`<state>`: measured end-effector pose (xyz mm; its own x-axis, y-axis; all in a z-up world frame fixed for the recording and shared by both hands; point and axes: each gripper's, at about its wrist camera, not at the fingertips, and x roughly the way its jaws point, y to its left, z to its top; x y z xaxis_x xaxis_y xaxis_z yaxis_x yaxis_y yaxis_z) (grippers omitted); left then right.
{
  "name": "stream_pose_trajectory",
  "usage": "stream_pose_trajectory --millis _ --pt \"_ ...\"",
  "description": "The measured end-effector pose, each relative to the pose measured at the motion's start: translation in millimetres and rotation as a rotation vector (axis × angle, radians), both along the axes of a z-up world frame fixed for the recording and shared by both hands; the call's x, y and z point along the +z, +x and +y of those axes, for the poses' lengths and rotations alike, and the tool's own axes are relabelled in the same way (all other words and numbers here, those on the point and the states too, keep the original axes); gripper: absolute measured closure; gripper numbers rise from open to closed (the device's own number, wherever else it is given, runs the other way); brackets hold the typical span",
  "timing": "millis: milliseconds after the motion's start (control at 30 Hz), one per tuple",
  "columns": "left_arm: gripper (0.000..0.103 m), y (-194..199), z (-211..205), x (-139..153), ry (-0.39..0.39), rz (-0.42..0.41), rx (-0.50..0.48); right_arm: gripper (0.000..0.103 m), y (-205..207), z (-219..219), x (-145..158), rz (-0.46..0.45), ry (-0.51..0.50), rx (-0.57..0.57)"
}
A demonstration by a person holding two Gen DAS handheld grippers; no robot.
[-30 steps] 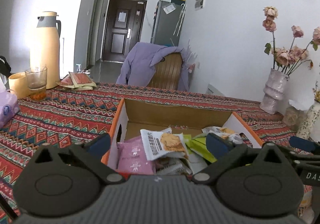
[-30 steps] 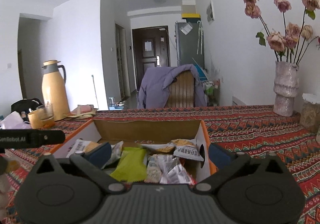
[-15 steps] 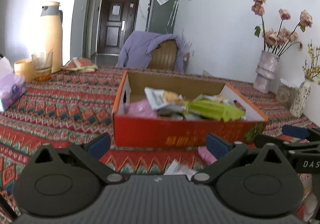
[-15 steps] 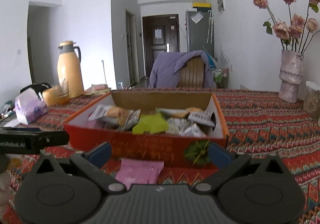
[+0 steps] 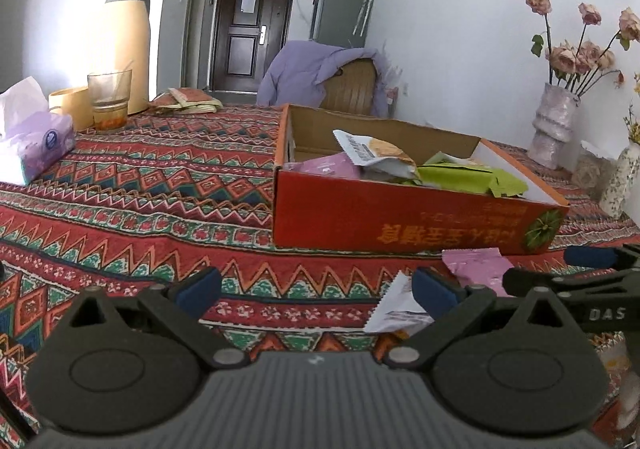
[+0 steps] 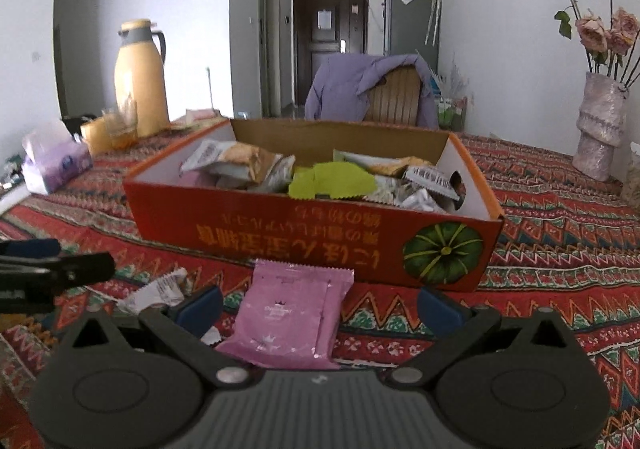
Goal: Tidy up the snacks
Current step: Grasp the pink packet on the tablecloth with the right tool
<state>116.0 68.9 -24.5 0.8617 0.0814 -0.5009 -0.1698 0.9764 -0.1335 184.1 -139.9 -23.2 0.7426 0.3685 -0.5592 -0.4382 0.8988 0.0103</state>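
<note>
Ahead of my jaws stands an open orange carton (image 6: 312,233), pumpkin printed on its near wall, heaped with loose snack packets: white cracker bags (image 6: 236,163), a crumpled green wrapper (image 6: 332,181). A flat pink packet (image 6: 290,315) lies on the cloth between my right fingers, just before the carton. A white wrapper (image 5: 398,307) lies by my left jaws.

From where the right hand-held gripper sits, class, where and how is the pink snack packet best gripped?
Probably across its long side edges. The pink snack packet lies flat on the tablecloth, lengthwise between the open right hand-held gripper fingers, so come straight forward and low, toward the orange box.
</note>
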Motion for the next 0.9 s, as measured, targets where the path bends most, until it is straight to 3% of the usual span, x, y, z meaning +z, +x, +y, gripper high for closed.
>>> stream_pose_trajectory --millis 500,767,900 --pt "0.0 -2.0 6.6 -7.6 -0.042 -0.031 -0.008 0.002 21.8 23.8 -21.7 0.071 -0.091 -0.045" --pt "0.0 -1.9 7.7 -8.5 -0.055 -0.029 -0.014 0.039 19.8 22.7 -22.2 0.081 -0.056 -0.012" --pt "0.0 -1.8 7.5 -8.4 -0.056 -0.027 -0.015 0.042 20.7 18.9 -22.4 0.09 -0.025 -0.014"
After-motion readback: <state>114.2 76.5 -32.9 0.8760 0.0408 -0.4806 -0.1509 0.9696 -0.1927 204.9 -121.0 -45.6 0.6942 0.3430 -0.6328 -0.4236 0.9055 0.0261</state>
